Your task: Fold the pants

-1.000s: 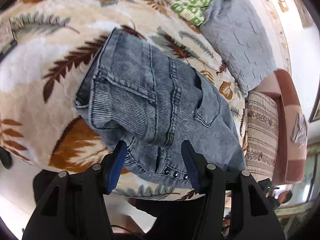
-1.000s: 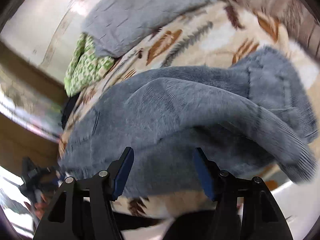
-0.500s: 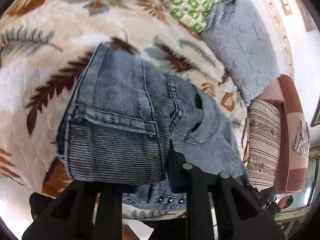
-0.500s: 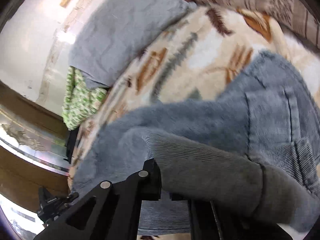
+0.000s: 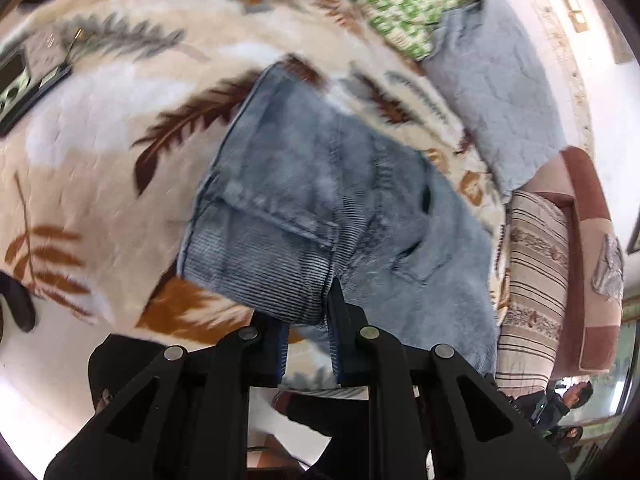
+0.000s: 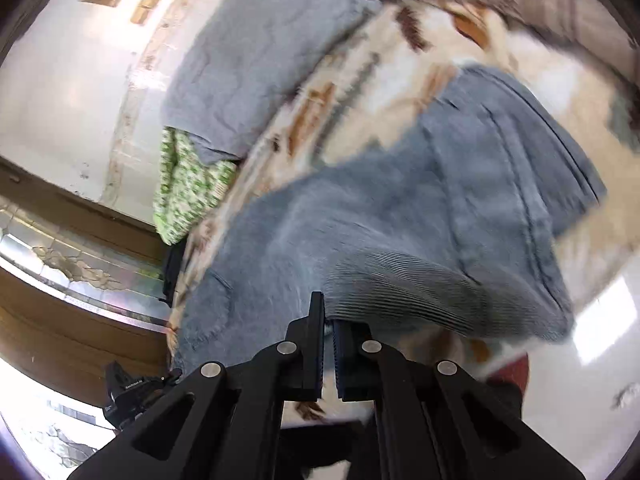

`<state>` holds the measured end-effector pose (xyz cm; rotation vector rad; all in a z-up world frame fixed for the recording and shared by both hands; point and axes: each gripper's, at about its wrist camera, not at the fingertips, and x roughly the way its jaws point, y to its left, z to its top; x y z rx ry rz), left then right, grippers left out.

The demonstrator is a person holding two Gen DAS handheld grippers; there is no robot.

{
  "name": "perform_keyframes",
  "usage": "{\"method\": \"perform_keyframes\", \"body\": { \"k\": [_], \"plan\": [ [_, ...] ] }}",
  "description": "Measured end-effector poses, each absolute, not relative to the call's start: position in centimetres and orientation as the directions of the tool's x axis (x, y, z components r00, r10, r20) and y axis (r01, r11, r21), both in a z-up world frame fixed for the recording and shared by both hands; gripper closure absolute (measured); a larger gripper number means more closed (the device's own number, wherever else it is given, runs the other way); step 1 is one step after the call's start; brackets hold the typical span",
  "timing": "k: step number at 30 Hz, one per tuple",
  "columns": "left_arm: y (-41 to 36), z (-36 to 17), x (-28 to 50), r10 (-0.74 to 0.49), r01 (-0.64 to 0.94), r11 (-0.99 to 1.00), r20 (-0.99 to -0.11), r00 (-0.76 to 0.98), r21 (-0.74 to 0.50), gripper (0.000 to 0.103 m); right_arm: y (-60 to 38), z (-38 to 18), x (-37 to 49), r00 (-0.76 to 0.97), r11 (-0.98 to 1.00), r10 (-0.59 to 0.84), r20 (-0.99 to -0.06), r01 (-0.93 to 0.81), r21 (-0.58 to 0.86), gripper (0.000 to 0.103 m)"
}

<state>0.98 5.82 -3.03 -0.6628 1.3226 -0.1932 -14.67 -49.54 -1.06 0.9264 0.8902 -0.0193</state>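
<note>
Left wrist view: my left gripper (image 5: pixel 308 320) is clamped on the near edge of the pants (image 5: pixel 320 200), at the ribbed denim of a folded-over hem. Fabric fills the gap between the jaws. The pants lie on the leaf-print blanket (image 5: pixel 100 128), stretching away from my gripper toward the gray pillow (image 5: pixel 492 92) at the far side.

Right wrist view: my right gripper (image 6: pixel 328 320) is pinched on the same near edge, ribbed cloth caught between nearly closed jaws. From here too the pants (image 6: pixel 400 208) run straight away toward the gray pillow (image 6: pixel 256 52).

The relation that counts: both grips sit on the one near edge, side by side, and the long axis of the pants points away from me. Judgement: the fold goes forward along that axis, both hands carrying the edge together toward the pillow end. Neither hand is clearly nearer.
</note>
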Motion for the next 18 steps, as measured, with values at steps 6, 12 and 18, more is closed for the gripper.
{"method": "perform_keyframes", "body": {
  "k": [6,12,18],
  "plan": [
    [5.8,-2.9,0.8,-0.513,-0.230,0.788,-0.816,0.266,-0.571,0.088,-51.0,-3.3,-15.5,0.647,0.568,0.338,-0.684,0.439,0.696,0.090],
    [4.5,-2.4,0.7,-0.549,-0.173,0.781,-0.791,0.269,-0.600,0.049,-54.4,-4.2,-17.6,0.743,0.362,0.354,-0.568,0.451,0.816,0.064],
    [3.5,-4.3,1.2,-0.553,-0.207,0.782,-0.808,0.204,-0.587,0.049,-56.1,-7.1,-19.4,0.802,0.112,0.356,-0.480,0.473,0.874,0.050]
  ]
}}
